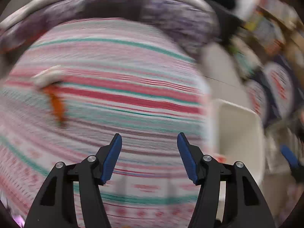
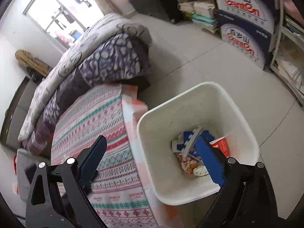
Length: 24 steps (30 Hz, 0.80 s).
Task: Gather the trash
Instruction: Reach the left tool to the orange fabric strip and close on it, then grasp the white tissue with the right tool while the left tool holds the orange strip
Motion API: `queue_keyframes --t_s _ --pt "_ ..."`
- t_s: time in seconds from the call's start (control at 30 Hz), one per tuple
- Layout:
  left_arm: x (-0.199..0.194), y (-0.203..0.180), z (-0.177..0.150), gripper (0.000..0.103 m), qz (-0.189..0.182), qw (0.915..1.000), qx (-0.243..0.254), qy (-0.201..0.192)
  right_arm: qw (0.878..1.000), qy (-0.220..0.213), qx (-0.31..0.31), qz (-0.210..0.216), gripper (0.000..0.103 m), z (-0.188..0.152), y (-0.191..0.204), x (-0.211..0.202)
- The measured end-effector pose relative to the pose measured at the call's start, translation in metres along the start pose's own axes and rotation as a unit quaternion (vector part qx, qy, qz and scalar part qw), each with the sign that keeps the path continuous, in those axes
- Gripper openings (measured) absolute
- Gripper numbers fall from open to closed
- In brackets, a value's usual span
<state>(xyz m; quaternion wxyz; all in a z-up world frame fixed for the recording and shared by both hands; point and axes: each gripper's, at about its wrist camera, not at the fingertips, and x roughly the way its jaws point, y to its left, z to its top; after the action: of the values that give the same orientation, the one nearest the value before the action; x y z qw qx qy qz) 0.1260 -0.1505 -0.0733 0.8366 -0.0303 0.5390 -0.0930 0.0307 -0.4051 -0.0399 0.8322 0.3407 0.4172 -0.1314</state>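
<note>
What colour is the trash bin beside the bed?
White plastic trash bin, clearest in the right wrist view.

Both the left gripper (image 1: 149, 156) and right gripper (image 2: 152, 159) have black frames, blue finger pads, silver screws

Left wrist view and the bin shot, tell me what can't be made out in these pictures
- Orange scrap on the striped cover: left wrist view, motion blur; what it is can't be told.
- White piece above it: same blur.
- Trash in the white bin: right wrist view, right gripper finger covers part of it.
- Bin's near corner: hidden behind that gripper's body.
</note>
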Motion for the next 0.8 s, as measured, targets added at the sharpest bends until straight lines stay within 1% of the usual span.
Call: queue_keyframes --t_s 0.07,0.13,0.2,0.3,0.37,0.47,0.5,0.53,0.57,0.63,0.67,0.7,0.73,0.8 --pt "0.002 0.025 0.008 0.06 0.036 0.9987 -0.036 -0.008 1.0 0.008 -0.007 0.001 0.091 -0.003 0.005 0.004" --pt "0.003 0.05 0.016 0.06 0.079 0.9944 -0.068 -0.018 1.0 0.015 -0.015 0.002 0.091 -0.006 0.01 0.009" --pt "0.008 0.068 0.02 0.062 0.107 0.9903 -0.087 -0.017 1.0 0.022 -0.022 0.001 0.092 -0.01 0.014 0.012" --pt "0.022 0.087 0.025 0.062 0.122 0.9867 -0.108 -0.002 0.999 0.03 -0.032 0.0 0.092 -0.015 0.02 0.017" --pt "0.029 0.092 0.026 0.062 0.123 0.9862 -0.111 0.002 0.999 0.034 -0.038 0.0 0.092 -0.017 0.024 0.019" --pt "0.038 0.095 0.028 0.062 0.123 0.9872 -0.102 0.001 0.998 0.038 -0.044 0.001 0.092 -0.02 0.032 0.022" --pt "0.043 0.098 0.028 0.059 0.112 0.9884 -0.102 0.006 0.998 0.04 -0.047 0.002 0.092 -0.021 0.035 0.023" --pt "0.048 0.101 0.029 0.049 0.1 0.9893 -0.105 0.014 0.998 0.042 -0.051 0.002 0.092 -0.023 0.039 0.024" --pt "0.051 0.108 0.028 0.047 0.092 0.9898 -0.108 0.021 0.998 0.043 -0.055 0.003 0.092 -0.024 0.043 0.025" --pt "0.047 0.112 0.025 0.027 0.096 0.9911 -0.091 0.014 0.996 0.047 -0.069 0.004 0.092 -0.029 0.053 0.029" --pt "0.045 0.117 0.024 0.027 0.083 0.9925 -0.088 0.015 0.996 0.049 -0.077 0.004 0.092 -0.032 0.058 0.031" --pt "0.041 0.125 0.021 0.026 0.059 0.9935 -0.096 0.02 0.995 0.051 -0.085 0.004 0.092 -0.034 0.064 0.034" --pt "0.037 0.132 0.019 0.025 0.049 0.9934 -0.101 0.024 0.994 0.054 -0.098 0.004 0.092 -0.038 0.071 0.037" --pt "0.023 0.151 0.012 0.025 0.049 0.9928 -0.107 0.024 0.99 0.057 -0.132 0.002 0.092 -0.046 0.086 0.044"
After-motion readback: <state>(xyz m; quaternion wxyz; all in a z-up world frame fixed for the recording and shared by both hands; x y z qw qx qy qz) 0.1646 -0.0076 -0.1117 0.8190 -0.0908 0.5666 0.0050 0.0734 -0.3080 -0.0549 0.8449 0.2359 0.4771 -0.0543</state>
